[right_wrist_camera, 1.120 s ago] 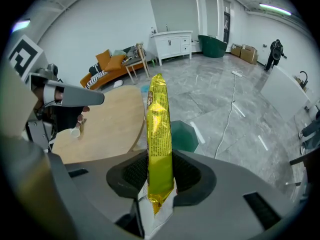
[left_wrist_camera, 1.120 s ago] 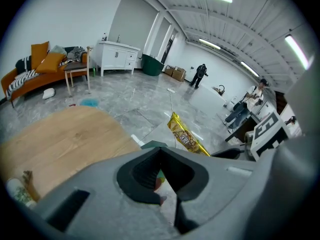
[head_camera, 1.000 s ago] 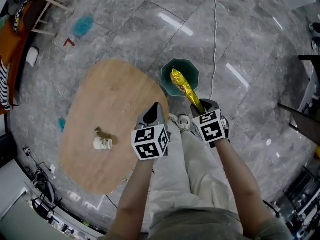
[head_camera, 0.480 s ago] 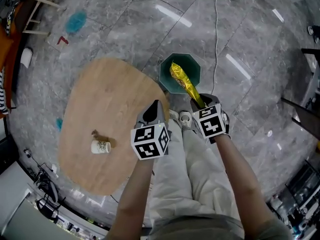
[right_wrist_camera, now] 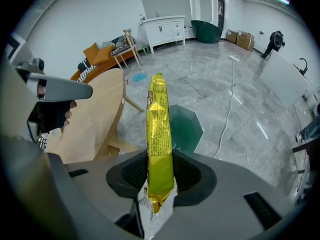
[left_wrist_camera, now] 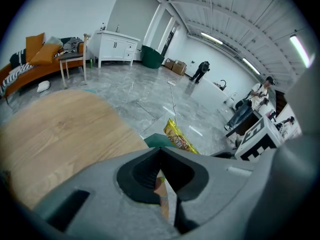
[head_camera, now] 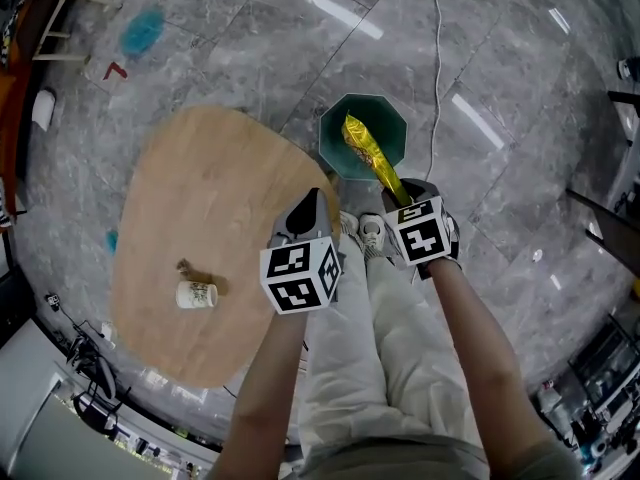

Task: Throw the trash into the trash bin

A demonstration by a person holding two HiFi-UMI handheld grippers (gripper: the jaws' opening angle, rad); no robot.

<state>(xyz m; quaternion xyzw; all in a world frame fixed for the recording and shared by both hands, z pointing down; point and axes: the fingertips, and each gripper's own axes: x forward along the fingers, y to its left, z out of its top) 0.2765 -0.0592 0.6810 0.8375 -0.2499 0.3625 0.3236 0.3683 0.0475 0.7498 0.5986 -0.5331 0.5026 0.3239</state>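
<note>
An oval wooden table point(head_camera: 210, 188) fills the left of the head view, and a small white cup point(head_camera: 197, 294) lies on its side at about 8 o'clock from the table's middle, with a brown scrap point(head_camera: 186, 268) just beside it at the cup's 11 o'clock. The left gripper point(head_camera: 309, 206) hangs over the table's right edge, at 3 o'clock from the table's middle. In the left gripper view its jaws are pressed together at the tips point(left_wrist_camera: 160, 151). A sliver of orange and pale colour shows in the gap behind them, and I cannot tell what it is. At 3 o'clock from this gripper the person's shoes point(head_camera: 360, 235) stand on the grey stone floor point(head_camera: 500, 88). The teal octagonal trash bin point(head_camera: 385, 128) sits on the floor at 12 o'clock from the shoes, just beside the table's edge. A long yellow snack bag point(head_camera: 368, 158) slants across the bin's opening, from 11 o'clock down to 5 o'clock. There its lower end is pinched by the right gripper point(head_camera: 405, 200). In the right gripper view the two pads point(right_wrist_camera: 190, 176) clamp the bag point(right_wrist_camera: 159, 129) near its torn silver end. The bag stands out along the jaws toward 12 o'clock, with the bin point(right_wrist_camera: 186, 126) behind it. Whether the bag's far end dips below the rim I cannot tell. A thin cable point(head_camera: 436, 68) runs over the floor at 1 o'clock from the bin.
</note>
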